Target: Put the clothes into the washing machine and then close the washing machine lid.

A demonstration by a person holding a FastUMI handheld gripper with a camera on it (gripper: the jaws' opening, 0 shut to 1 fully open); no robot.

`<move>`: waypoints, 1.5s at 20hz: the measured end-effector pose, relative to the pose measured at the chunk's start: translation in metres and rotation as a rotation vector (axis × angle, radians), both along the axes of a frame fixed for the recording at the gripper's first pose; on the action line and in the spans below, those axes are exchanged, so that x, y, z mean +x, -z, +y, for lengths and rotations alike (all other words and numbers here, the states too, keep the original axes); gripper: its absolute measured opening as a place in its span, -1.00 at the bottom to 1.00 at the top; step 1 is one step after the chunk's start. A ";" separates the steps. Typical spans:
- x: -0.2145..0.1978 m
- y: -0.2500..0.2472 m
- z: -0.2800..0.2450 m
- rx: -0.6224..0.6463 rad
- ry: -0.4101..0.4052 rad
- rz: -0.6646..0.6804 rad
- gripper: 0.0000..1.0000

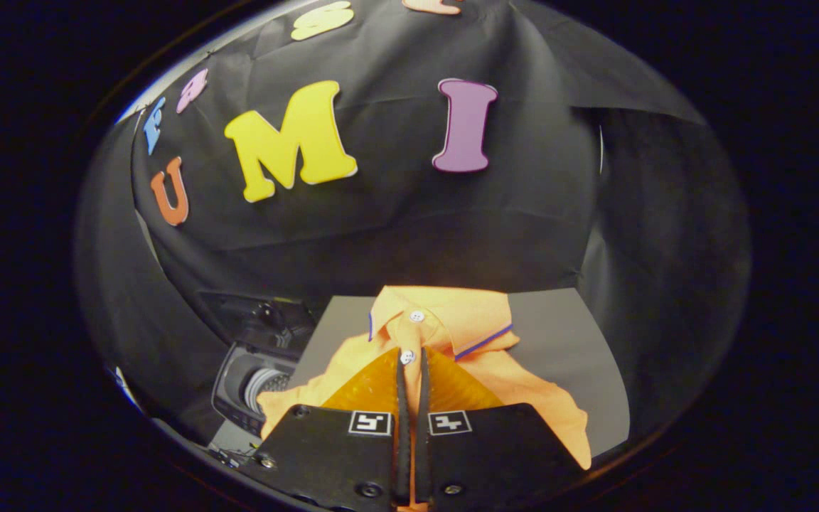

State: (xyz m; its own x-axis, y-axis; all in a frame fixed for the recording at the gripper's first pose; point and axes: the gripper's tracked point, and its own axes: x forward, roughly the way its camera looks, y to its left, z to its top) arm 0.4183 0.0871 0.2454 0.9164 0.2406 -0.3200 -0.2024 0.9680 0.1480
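Gripper (411, 363) fingers squeezed nearly together – thin fold of orange shirt (445, 327) pinched between them, near a white button. Shirt lies spread on grey tabletop (580, 341), collar just beyond fingertips. Washing machine (257, 380) sits off to left of shirt, lower down – lid up, drum showing.

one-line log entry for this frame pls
hand-held gripper: shut on orange shirt placket | shirt: on grey mat | washing machine: lid open, beside mat | phase: grasp
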 end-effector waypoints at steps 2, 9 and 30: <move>-0.017 -0.020 0.008 0.040 -0.020 -0.043 -0.88; -0.075 -0.105 0.062 0.090 -0.104 -0.212 -0.88; -0.099 -0.120 0.336 0.106 -0.435 -0.221 -0.88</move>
